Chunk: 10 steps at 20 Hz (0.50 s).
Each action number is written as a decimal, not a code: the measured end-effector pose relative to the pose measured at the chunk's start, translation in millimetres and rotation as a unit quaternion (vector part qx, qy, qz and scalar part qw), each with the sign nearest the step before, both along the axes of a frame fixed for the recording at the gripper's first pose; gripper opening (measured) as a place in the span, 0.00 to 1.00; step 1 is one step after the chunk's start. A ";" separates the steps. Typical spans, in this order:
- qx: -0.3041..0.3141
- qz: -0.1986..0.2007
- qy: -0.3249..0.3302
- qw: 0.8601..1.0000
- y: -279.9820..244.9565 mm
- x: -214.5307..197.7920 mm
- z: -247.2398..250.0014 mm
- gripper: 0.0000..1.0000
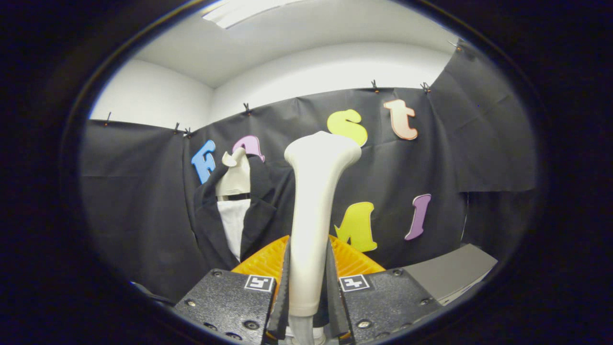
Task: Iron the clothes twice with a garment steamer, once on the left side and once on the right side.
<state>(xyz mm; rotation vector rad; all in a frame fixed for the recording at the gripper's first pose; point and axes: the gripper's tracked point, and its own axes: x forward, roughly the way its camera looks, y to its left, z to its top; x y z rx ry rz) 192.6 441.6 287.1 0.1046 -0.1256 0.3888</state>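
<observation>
The claw (308,287) is gripping the white garment steamer (313,211) by its handle, both fingers pressing its sides, the head standing upright above them; beyond the fingers and to their left, a dark jacket (256,211) over a white shirt (233,225) is hanging on a mannequin.

Around me hangs the creased black cloth wall (139,206), pinned along its top edge by small dark clips (246,107); above it the plain white painted walls (153,98) meet in a corner; overhead, a bright rectangular ceiling light panel (239,10) glows; a grey flat board (450,270) lies low at my right.
</observation>
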 end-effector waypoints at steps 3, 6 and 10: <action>-0.015 0.012 0.004 1.000 36.0 7.9 0.2 0.36; -0.032 0.024 0.011 0.999 61.5 12.8 -4.9 0.36; -0.046 0.025 0.028 0.998 71.4 19.0 -20.2 0.36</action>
